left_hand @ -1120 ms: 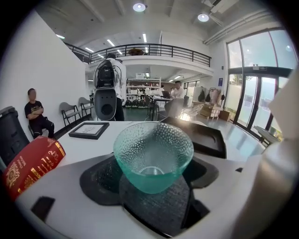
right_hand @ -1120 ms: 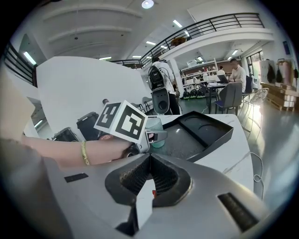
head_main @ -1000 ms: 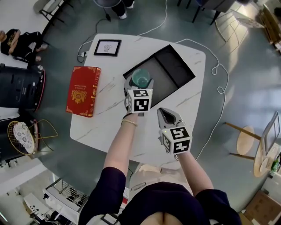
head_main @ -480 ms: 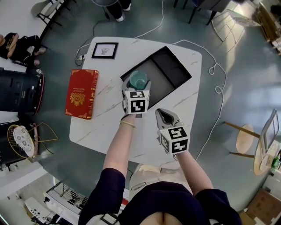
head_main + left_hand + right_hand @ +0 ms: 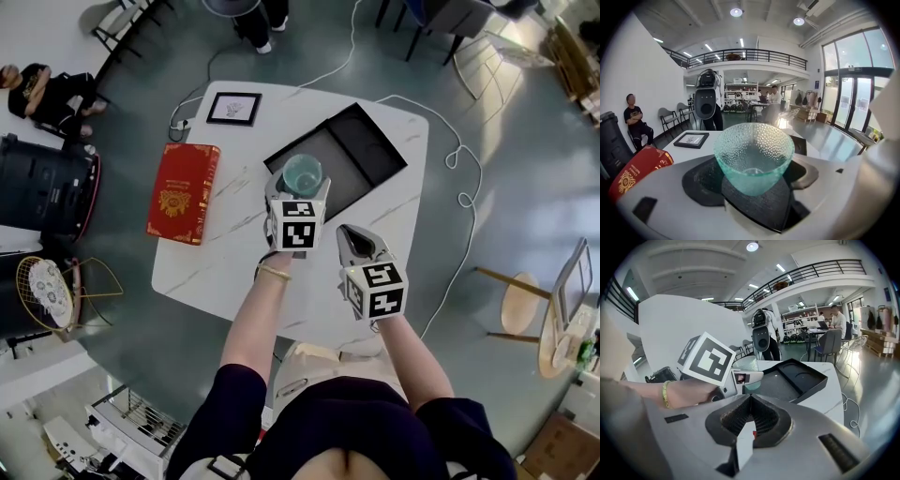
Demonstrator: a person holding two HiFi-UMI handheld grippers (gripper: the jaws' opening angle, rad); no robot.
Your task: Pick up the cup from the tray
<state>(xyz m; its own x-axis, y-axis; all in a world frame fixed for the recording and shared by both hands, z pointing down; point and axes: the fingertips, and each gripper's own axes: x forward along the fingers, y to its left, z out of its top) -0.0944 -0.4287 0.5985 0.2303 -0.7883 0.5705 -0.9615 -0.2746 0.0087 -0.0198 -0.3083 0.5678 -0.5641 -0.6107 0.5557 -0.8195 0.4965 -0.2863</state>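
Gripping the cup [image 5: 303, 172] by its lower wall, my left tongs [image 5: 300, 190] hold it upright, mouth up, over the near edge of the tray [image 5: 375, 155]. The low hold leaves the rim free and, I judge, guards against tipping. The cup looks clear of the tray floor, so the pick seems nearly done. My right tongs [image 5: 352, 236], clenched on nothing, hover over the table [image 5: 216, 267] beside the left, apart from the lift so as not to obstruct it.

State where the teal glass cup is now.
In the head view, the teal glass cup is centre-left, gripped by the left gripper at the black tray's near-left edge, right of the red book.
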